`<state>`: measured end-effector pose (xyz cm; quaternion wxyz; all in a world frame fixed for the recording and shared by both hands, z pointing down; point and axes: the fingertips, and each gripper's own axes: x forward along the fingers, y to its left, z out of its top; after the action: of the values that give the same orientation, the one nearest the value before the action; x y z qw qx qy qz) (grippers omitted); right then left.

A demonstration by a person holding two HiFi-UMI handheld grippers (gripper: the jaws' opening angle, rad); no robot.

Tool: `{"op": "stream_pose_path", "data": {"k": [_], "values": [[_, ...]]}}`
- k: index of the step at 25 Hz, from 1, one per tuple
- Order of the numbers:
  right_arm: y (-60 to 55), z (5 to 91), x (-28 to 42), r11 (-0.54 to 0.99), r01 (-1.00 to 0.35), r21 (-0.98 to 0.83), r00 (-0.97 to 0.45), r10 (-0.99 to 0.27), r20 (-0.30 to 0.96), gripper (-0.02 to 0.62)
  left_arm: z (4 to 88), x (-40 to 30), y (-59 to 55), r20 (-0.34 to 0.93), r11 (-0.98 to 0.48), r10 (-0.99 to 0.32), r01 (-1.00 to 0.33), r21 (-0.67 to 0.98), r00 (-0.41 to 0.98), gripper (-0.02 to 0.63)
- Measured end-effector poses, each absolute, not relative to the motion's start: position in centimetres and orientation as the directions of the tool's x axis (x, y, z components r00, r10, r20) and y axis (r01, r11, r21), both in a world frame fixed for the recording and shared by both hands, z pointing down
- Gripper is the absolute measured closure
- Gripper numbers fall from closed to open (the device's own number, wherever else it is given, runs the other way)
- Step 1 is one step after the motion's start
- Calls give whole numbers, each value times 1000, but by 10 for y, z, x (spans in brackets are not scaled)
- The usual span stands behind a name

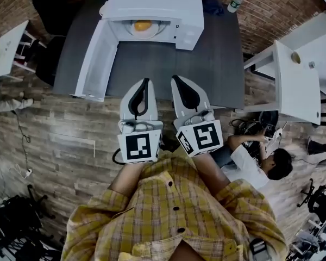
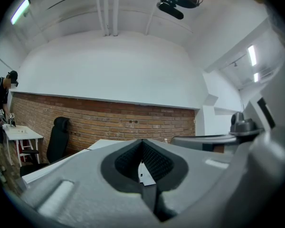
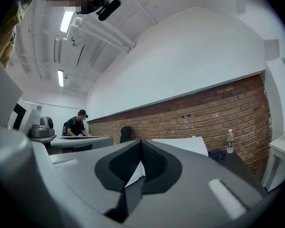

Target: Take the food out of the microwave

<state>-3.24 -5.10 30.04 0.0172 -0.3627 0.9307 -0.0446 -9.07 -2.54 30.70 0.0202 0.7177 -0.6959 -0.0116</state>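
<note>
Plaid shirt (image 1: 174,211): yellow checked cloth with dark buttons, filling the bottom of the head view; it belongs to the person holding the tools.
Left gripper (image 1: 146,81): held out in front of the chest over the near edge of the table, jaws pressed together at the tips with nothing between them; its own view (image 2: 142,141) shows the black pads meeting around a bare gap.
Right gripper (image 1: 174,78): just beside the left one, tilted slightly outward, tips also closed and empty; its own view (image 3: 141,144) shows the same.
Marker cubes: one on the back of each gripper, left (image 1: 140,145) and right (image 1: 201,137), close to the shirt.
Table (image 1: 206,69): dark grey top, directly ahead of the grippers.
Microwave (image 1: 152,1): white, at the far edge of the table against the brick wall.
Microwave door (image 1: 95,58): swung fully open toward the left.
Food (image 1: 143,25): a yellow-orange item on a pale plate inside the open microwave, well apart from both grippers.
Bottle (image 1: 236,0): clear plastic, at the far right corner of the table.
White table (image 1: 293,86): to the right of the grey one.
Seated person (image 1: 261,165): on the floor at lower right, near cables.
Floor (image 1: 60,140): wood planks.
</note>
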Motion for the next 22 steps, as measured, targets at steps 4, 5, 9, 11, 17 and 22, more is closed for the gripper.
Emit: {"op": "stream_pose_path", "data": {"k": [4,5,9,11,17,22], "values": [[-57,303,-40,722,-686,-90,-725,-688,11,591,303,-100,-36,-13,-35,-999,-997,73,34,606],[-59,304,-40,719,-689,-89,-723,-691,15,589,304,-102,-38,-11,-33,-999,-996,79,33,606],[-66,307,-39,713,-695,-92,-718,-696,25,591,312,-103,-42,11,-36,-999,-997,67,37,606],[-69,309,-40,716,-692,-92,-720,-693,27,590,311,-103,-45,5,-31,-999,-996,78,31,606],[-83,308,-39,732,-674,-97,-736,-677,9,591,312,-102,-56,16,-13,-1000,-999,44,13,606],[-96,302,-28,744,-662,-89,-747,-665,-9,591,307,-90,-70,8,3,-1000,-999,34,-3,606]]}}
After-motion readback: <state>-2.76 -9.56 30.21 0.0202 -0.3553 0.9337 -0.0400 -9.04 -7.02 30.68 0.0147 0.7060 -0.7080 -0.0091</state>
